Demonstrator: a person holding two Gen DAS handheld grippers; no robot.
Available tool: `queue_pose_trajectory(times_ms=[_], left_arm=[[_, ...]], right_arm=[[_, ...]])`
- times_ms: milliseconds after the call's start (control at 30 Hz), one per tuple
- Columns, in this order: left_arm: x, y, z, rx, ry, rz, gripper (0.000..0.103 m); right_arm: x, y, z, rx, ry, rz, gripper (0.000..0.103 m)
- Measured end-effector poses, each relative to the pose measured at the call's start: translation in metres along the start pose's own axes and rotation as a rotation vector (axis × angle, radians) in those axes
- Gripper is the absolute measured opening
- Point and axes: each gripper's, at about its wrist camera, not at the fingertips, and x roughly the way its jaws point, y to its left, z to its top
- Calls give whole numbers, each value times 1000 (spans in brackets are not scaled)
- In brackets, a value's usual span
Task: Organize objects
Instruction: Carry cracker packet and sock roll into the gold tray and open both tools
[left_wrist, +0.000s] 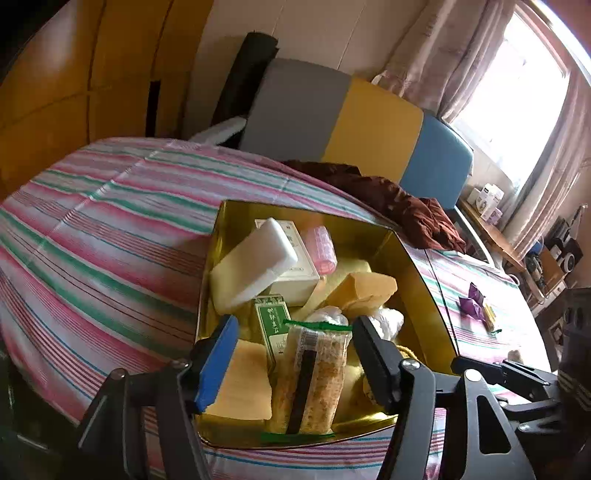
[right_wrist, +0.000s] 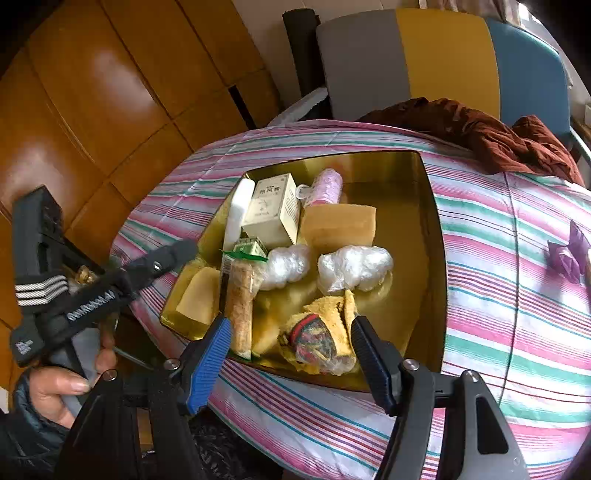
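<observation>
Both the left gripper (left_wrist: 293, 365) and right gripper (right_wrist: 290, 363) are held released, grasping nothing. At lower centre, the crowded gold square tray (right_wrist: 424, 258) could be nudged, toppling the leaning cellophane-wrapped snack pack (left_wrist: 314, 376).

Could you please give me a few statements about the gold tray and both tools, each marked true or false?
1. The gold tray sits on a striped cloth. True.
2. The right tool clamps the yellow cloth bundle. False: its pads stand apart from it.
3. The pink roll lies outside the tray. False: it lies inside, at the far end.
4. The left tool stands open over the wrapped snack. True.
5. Two white plastic wads lie in the tray. True.
</observation>
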Motion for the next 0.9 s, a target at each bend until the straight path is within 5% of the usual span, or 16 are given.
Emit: queue_pose_trajectory(times_ms=[300, 900], left_arm=[[-19, -26, 2, 101, -60, 21, 74], [-17, -71, -9, 223, -34, -6, 76]], right_arm=[[-10, -3, -2, 10, -25, -55, 70], [-28, -22, -6, 48, -70, -134, 74]])
